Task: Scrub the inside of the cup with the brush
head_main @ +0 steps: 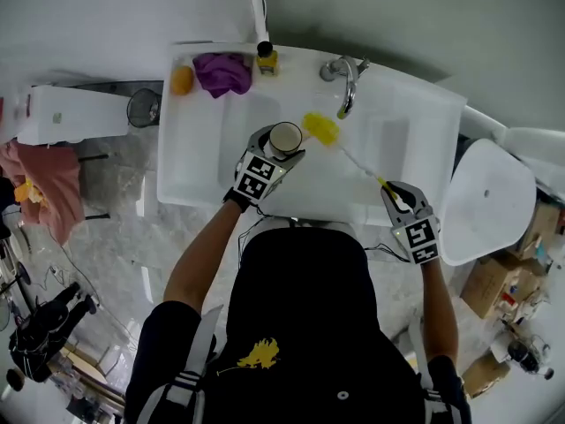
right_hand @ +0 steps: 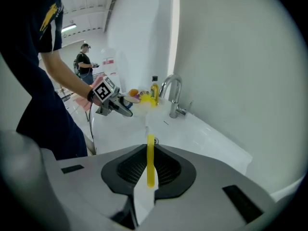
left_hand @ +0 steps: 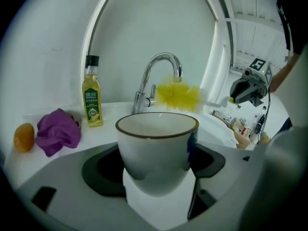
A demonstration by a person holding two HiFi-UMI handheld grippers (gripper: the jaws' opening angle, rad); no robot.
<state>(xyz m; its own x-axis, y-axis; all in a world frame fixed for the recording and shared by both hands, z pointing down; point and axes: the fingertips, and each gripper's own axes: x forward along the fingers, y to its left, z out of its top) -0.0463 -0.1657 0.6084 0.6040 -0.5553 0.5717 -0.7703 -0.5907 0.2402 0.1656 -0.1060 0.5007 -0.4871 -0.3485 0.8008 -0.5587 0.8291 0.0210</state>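
Observation:
A white cup (head_main: 284, 138) with a dark rim stands upright over the sink (head_main: 199, 162), and my left gripper (head_main: 275, 153) is shut on it. The same cup (left_hand: 156, 143) fills the middle of the left gripper view, its inside empty. My right gripper (head_main: 399, 200) is shut on the yellow end of the brush handle (right_hand: 150, 160). The brush's yellow bristle head (head_main: 320, 129) hangs in the air just right of the cup, beside the rim and outside it. The bristles (left_hand: 179, 95) also show behind the cup's rim, near the tap.
A chrome tap (head_main: 344, 82) rises at the back of the sink. On the back ledge stand a yellow oil bottle (head_main: 266, 58), a purple cloth (head_main: 222, 71) and an orange (head_main: 182, 79). A white chair (head_main: 487, 203) is at the right. Another person (right_hand: 83, 61) stands far off.

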